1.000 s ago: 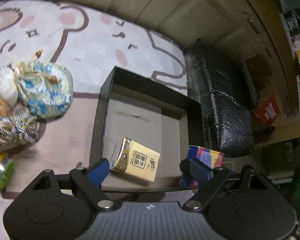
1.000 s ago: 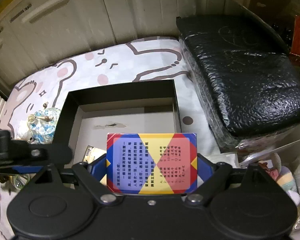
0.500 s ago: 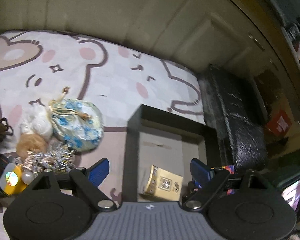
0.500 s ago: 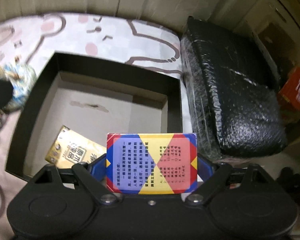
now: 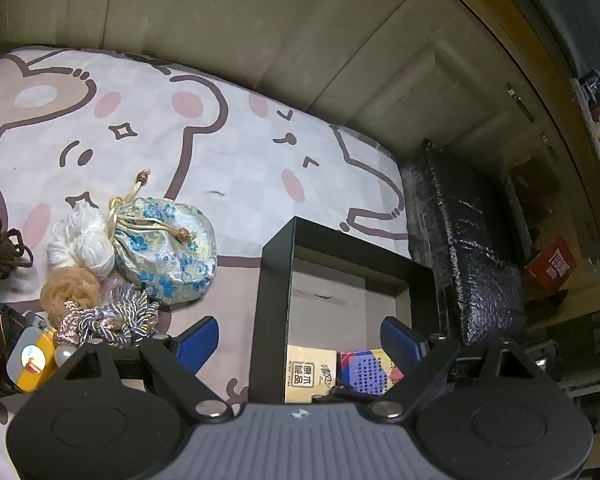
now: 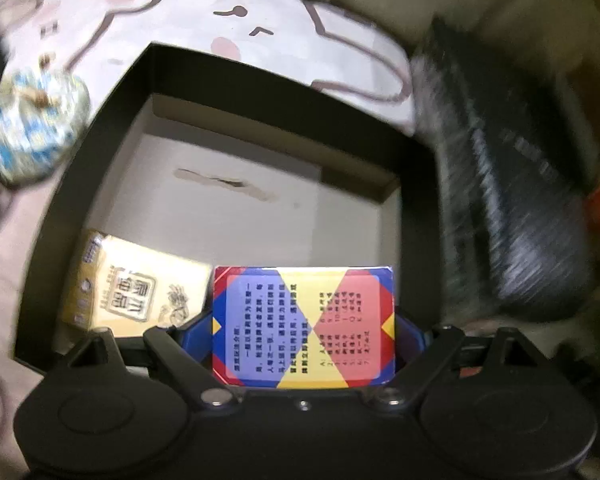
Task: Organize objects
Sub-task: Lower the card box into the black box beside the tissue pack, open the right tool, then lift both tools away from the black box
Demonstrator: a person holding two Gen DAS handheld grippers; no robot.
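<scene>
A black open box (image 6: pixel 100 128) (image 5: pixel 274 280) sits on a bear-print mat. A gold carton (image 6: pixel 136 284) (image 5: pixel 310 372) lies inside it at the near left. My right gripper (image 6: pixel 304 328) is shut on a colourful card box (image 6: pixel 304 326), held low over the box's near right part, beside the gold carton; the card box also shows in the left wrist view (image 5: pixel 366 370). My left gripper (image 5: pixel 300 340) is open and empty, above the box's near left wall.
Left of the box lie a blue floral drawstring pouch (image 5: pixel 164 248), white and tan yarn balls (image 5: pixel 84 248), a silver braided cord (image 5: pixel 112 320) and a yellow item (image 5: pixel 32 360). A black wrapped block (image 5: pixel 472 256) stands right of the box. Cabinets rise behind.
My left gripper has pulled back and to the left, away from the box interior. My right gripper has lowered the card box into the box next to the gold carton.
</scene>
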